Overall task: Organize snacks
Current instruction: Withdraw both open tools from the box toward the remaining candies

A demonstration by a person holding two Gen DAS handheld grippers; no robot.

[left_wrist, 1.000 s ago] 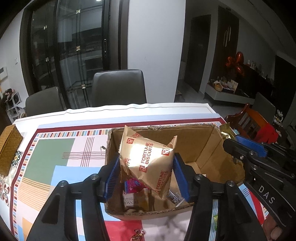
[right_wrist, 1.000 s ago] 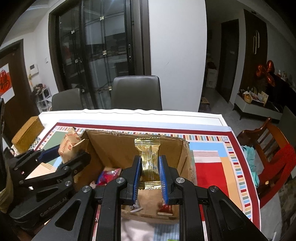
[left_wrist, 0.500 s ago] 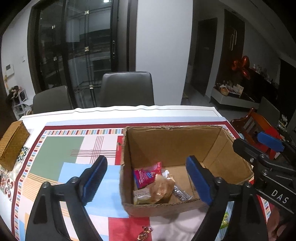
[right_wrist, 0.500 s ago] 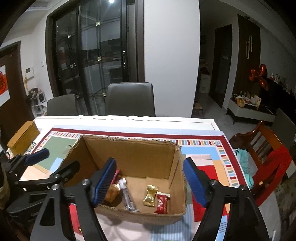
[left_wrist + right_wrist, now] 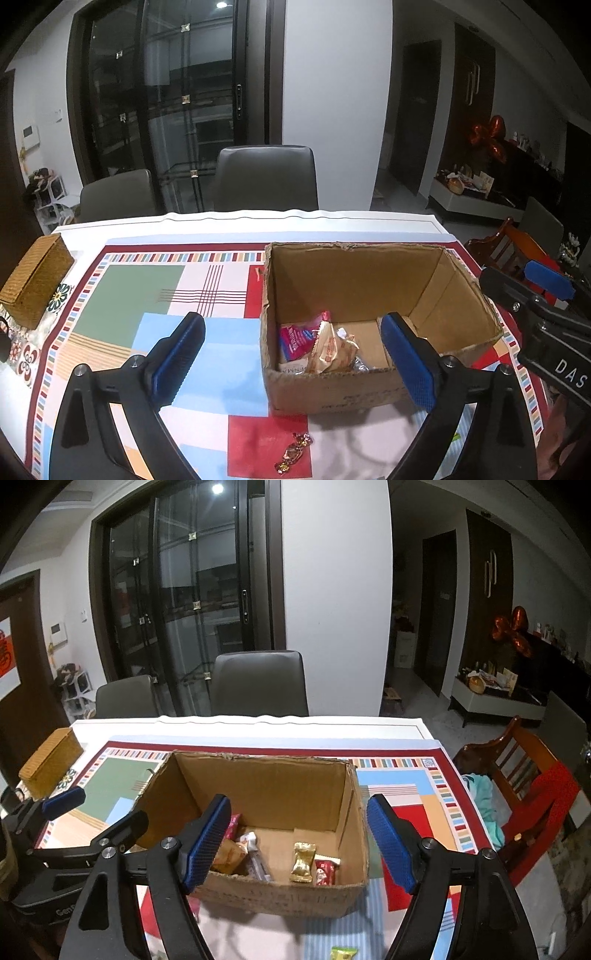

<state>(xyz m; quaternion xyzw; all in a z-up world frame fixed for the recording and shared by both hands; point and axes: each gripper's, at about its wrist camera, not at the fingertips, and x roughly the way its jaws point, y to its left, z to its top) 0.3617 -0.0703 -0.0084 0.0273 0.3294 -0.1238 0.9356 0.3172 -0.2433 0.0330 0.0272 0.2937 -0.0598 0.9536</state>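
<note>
Both tongs, left (image 5: 291,354) widening, right (image 5: 297,840) released, hang empty above the cardboard box (image 5: 258,786), so snacks (image 5: 303,862) collect inside.

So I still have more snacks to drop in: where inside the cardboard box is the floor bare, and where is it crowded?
Inside the cardboard box, the floor is bare along the back wall and between the gold packet and the left-hand pile. Crowded: the front left corner, with the pink packet and biscuit packet, and the front right, where the red packet touches the gold one.

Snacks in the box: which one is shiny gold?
The small gold packet near the front wall of the cardboard box. The red packet beside it and the pink packet are other colours.
</note>
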